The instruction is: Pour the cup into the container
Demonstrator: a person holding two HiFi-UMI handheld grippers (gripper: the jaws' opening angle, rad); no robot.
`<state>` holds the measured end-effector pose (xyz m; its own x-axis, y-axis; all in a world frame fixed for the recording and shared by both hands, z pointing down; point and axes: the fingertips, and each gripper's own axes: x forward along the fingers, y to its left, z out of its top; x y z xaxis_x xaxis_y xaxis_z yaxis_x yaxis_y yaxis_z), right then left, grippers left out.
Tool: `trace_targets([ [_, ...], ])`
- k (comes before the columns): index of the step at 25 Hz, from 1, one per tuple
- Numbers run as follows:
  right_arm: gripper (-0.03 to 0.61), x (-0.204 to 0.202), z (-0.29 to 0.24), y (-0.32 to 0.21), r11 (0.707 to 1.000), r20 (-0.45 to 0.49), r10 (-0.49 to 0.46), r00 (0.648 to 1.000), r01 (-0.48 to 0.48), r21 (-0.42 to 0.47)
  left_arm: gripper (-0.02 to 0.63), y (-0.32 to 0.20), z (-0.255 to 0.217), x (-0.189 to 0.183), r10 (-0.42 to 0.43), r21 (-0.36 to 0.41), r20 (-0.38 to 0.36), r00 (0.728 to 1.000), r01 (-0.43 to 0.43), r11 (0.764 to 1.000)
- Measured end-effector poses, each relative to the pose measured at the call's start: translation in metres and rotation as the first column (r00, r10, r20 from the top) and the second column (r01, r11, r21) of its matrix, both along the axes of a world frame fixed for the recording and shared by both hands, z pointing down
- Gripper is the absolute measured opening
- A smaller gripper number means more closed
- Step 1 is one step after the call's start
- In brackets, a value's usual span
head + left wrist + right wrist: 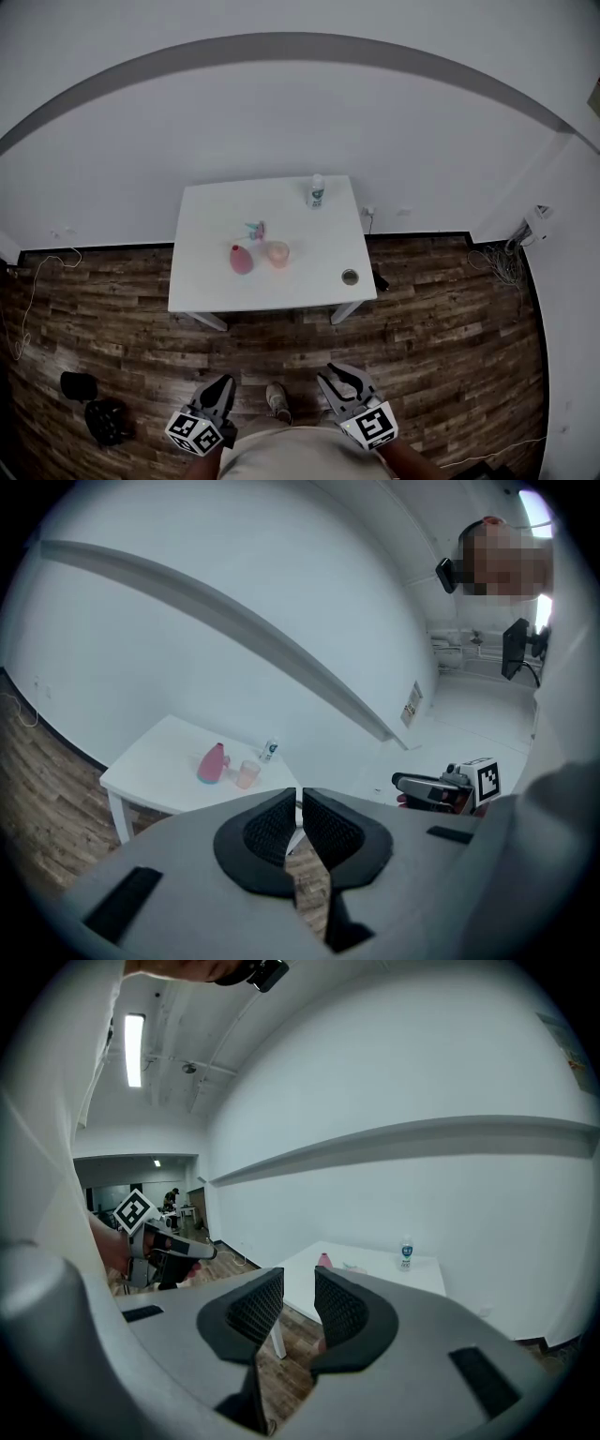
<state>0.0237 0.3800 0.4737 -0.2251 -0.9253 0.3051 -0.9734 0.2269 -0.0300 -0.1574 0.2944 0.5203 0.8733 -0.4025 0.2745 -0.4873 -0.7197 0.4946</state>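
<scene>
A white table (206, 291) stands ahead by the wall. On it are a pink container (242, 259) and, right beside it, a translucent orange cup (277, 253). The left gripper view shows the same container (214, 762) and cup (247, 774) far off; the right gripper view shows only the container (324, 1260). Both grippers hang low over the floor, well short of the table. My left gripper (221, 382) (300, 794) is shut and holds nothing. My right gripper (337, 377) (298, 1283) is shut too, a narrow slit showing between its pads, nothing in it.
A small water bottle (316, 191) stands at the table's far edge, a teal item (255, 229) behind the cup, a round object (350, 277) near the front right corner. Black bags (98, 412) lie on the wooden floor at left, cables (506, 264) at right.
</scene>
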Motion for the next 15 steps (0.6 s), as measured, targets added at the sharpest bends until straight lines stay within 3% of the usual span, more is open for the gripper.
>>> trace_targets([
  [15, 0.089, -0.013, 0.001, -0.051, 0.999, -0.022, 0.049, 0.999, -0.049, 0.003, 0.023, -0.053, -0.001, -0.011, 0.074, 0.037, -0.013, 0.997, -0.074, 0.997],
])
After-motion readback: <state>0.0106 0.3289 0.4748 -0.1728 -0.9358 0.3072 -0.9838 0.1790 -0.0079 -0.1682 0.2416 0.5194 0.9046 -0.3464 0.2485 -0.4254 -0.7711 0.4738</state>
